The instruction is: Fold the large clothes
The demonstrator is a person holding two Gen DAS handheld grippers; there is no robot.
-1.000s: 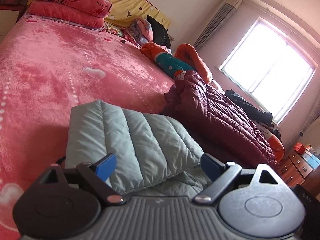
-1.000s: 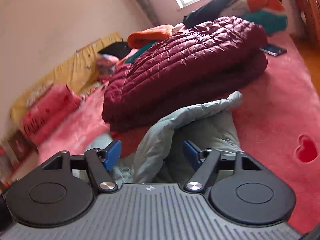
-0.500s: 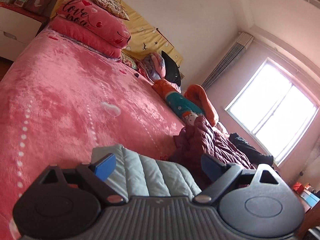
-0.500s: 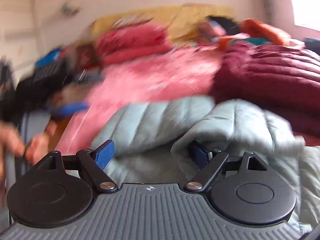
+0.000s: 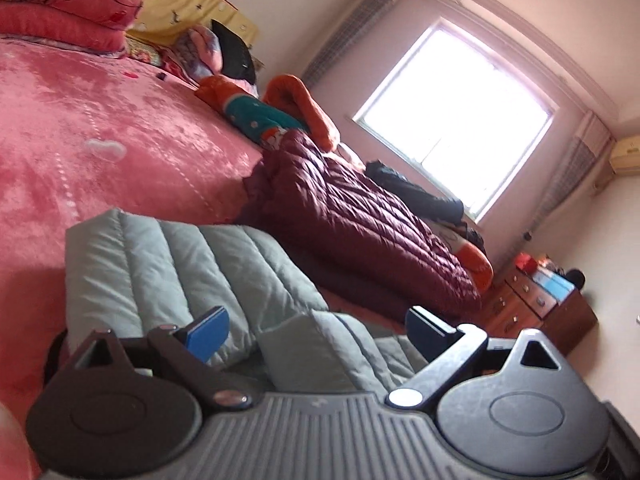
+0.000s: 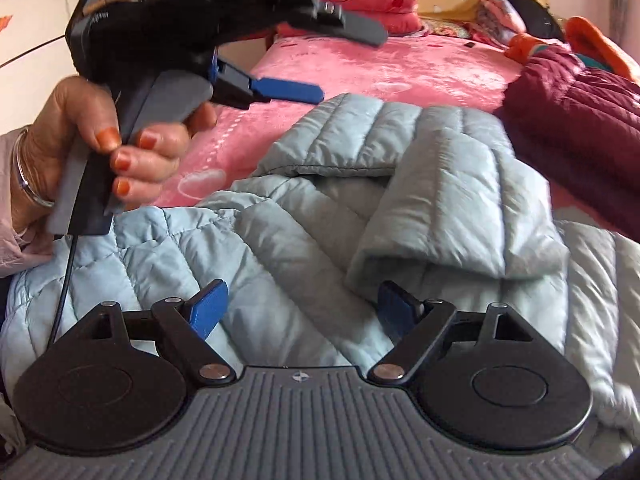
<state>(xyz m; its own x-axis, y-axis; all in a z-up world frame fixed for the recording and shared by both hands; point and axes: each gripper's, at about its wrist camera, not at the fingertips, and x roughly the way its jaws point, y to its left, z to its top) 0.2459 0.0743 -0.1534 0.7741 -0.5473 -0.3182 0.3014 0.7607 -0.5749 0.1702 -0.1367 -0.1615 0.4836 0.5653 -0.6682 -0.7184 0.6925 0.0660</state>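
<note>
Two puffy coats side by side on a big bed

The pale grey-green quilted puffy jacket (image 6: pixel 400 200) lies on the pink fluffy bed cover (image 6: pixel 380 68), with one sleeve folded over its middle. The dark red quilted puffy coat (image 6: pixel 572 104) lies just beside it on the right, folded in a thick pile. Behind them, at the head of the bed, two pink heart pillows (image 5: pixel 68 8) sit one on top of the other. An orange and teal blanket roll (image 5: pixel 256 112) lies behind the dark red coat. A brown wooden chest of drawers (image 5: pixel 536 312) stands past the bed, under the bright window (image 5: pixel 456 120).
</note>
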